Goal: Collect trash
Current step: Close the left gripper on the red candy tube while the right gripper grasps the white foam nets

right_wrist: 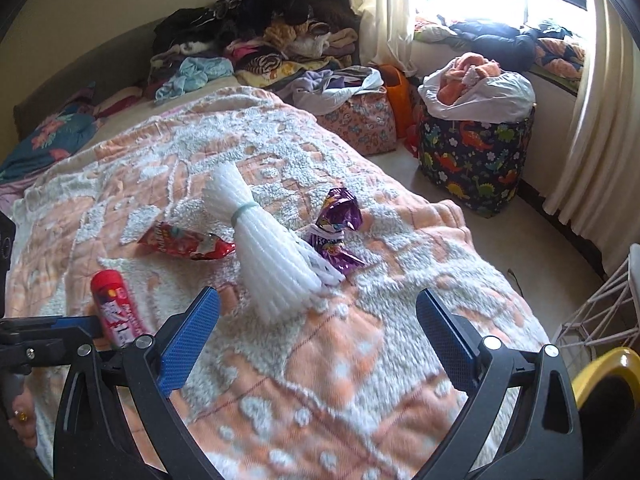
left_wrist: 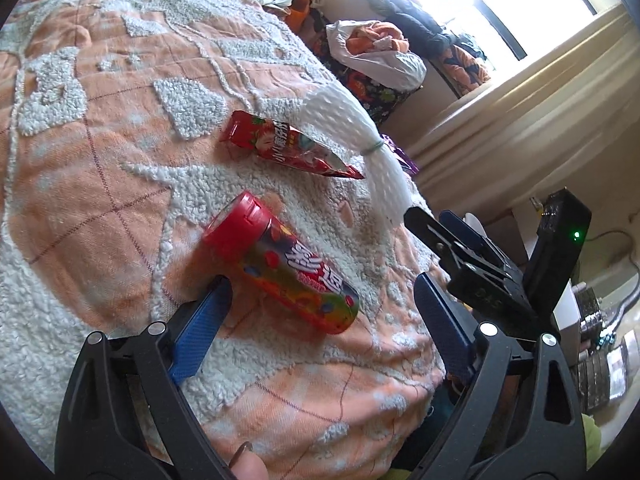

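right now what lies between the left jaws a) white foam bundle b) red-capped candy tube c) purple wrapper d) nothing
b: the candy tube lies on the blanket between the open left jaws, which do not yet press it; the foam bundle and the purple wrapper lie farther off.

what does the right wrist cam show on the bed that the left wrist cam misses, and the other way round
Only the right wrist view shows the purple wrapper clearly, lying against the white foam netting bundle, plus the clothes pile at the bed's far end and the dinosaur-print basket on the floor.

Only the left wrist view shows the candy tube's label and full length, lying between the open left gripper fingers, untouched.

Both share the red snack packet, the netting, the tube, and the orange and white blanket. The right gripper is open and empty.
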`<state>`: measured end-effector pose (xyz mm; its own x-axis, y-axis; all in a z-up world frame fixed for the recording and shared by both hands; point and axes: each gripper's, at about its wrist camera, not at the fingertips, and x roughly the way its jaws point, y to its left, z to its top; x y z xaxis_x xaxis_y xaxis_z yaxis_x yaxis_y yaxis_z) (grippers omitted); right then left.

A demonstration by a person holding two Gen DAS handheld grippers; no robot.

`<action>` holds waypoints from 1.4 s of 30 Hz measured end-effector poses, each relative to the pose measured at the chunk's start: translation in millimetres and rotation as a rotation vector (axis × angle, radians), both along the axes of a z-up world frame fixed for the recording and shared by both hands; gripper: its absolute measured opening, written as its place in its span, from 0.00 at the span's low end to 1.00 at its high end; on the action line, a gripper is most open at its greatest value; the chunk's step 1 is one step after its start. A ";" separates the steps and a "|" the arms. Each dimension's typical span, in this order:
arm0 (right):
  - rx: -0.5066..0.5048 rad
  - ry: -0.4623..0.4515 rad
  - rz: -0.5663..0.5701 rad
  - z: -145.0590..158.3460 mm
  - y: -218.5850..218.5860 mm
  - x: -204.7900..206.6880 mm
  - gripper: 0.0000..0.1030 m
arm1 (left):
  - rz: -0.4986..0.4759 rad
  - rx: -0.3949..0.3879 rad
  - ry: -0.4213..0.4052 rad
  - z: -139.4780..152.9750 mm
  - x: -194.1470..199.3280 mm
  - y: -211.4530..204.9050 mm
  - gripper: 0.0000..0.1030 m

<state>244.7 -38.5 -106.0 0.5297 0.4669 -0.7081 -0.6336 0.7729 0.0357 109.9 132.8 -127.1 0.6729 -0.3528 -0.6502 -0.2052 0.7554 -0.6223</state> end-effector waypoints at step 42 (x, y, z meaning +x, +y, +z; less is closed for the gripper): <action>0.204 0.106 -0.032 6.4 -56.7 -67.3 0.18 | 0.036 0.107 0.007 5.3 -0.1 -8.3 0.34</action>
<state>177.4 -95.2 -99.6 0.4745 0.5904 -0.6529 -0.5932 0.7625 0.2584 109.8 124.5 -121.8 0.6794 -0.2566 -0.6874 -0.2375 0.8095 -0.5369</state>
